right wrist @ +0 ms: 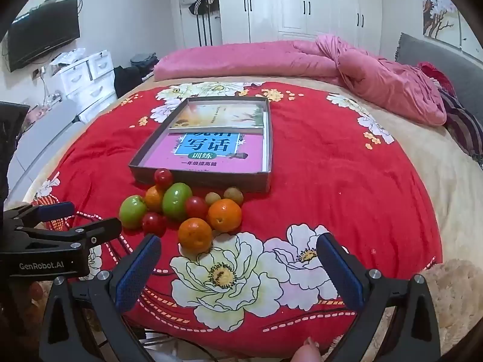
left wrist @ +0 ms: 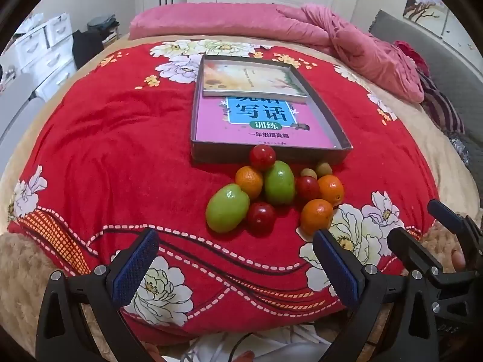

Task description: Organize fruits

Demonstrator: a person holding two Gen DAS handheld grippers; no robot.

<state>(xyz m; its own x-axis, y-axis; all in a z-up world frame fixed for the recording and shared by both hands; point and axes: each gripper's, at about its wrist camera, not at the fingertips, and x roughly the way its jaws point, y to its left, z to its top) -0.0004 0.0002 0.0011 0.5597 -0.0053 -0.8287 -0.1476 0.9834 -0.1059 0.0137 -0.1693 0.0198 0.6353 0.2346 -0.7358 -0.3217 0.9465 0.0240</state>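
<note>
A heap of fruit lies on the red flowered blanket in front of a shallow grey box. It holds two green fruits, three oranges, three red fruits and two small tan fruits. The heap also shows in the right wrist view. My left gripper is open and empty, just short of the heap. My right gripper is open and empty, to the right of the heap; it shows in the left wrist view.
The box holds a pink book with another book on it. A pink quilt lies at the back of the bed. White drawers and a TV stand left.
</note>
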